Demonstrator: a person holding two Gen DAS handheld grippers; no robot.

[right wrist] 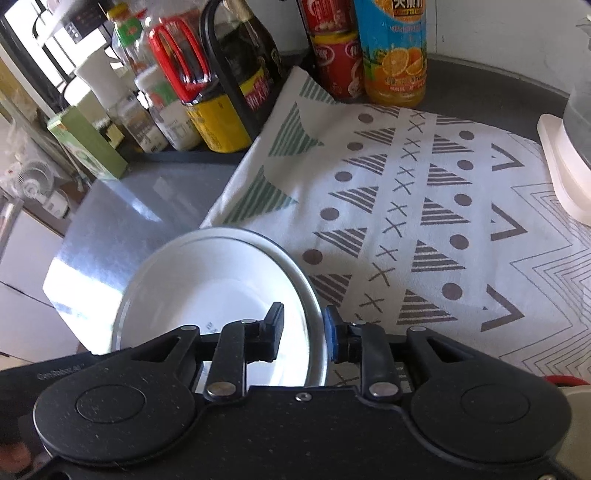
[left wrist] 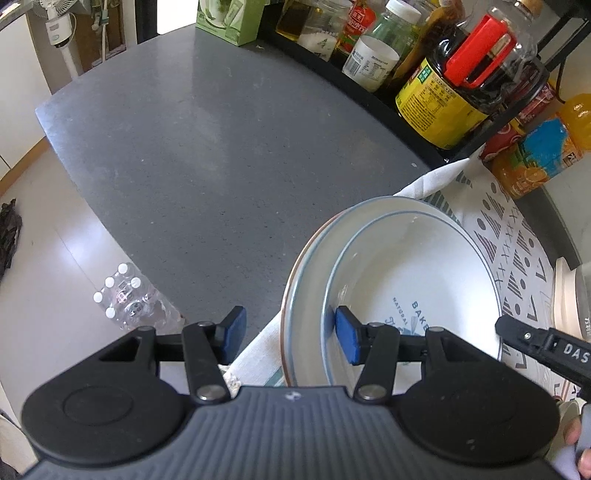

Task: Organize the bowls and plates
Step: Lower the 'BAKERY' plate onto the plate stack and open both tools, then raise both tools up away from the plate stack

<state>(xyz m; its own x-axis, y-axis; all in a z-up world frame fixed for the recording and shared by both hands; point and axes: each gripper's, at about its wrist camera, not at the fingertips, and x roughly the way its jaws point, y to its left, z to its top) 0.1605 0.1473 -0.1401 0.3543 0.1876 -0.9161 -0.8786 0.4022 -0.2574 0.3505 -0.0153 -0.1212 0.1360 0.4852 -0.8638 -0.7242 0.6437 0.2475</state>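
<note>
Daylight is falling across a kitchen counter.
Glare is streaking the grey countertop [left wrist: 207, 147]; a pale glossy floor [left wrist: 48, 280] is lying below, and a white fan [left wrist: 61, 22] is standing beyond.

Camera placement: two wrist fisheyes, close range.
Stacked plates [left wrist: 406, 266] [right wrist: 207, 280], patterned cloth [left wrist: 517, 236] [right wrist: 406, 192] and bottle row are viewed downward from opposite sides.

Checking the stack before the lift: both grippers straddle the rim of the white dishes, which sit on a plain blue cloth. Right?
Not quite: the cloth is white with grey triangles, dots and crosses, as the right wrist view shows. The left gripper and right gripper do straddle the rim of the white dishes.
</note>
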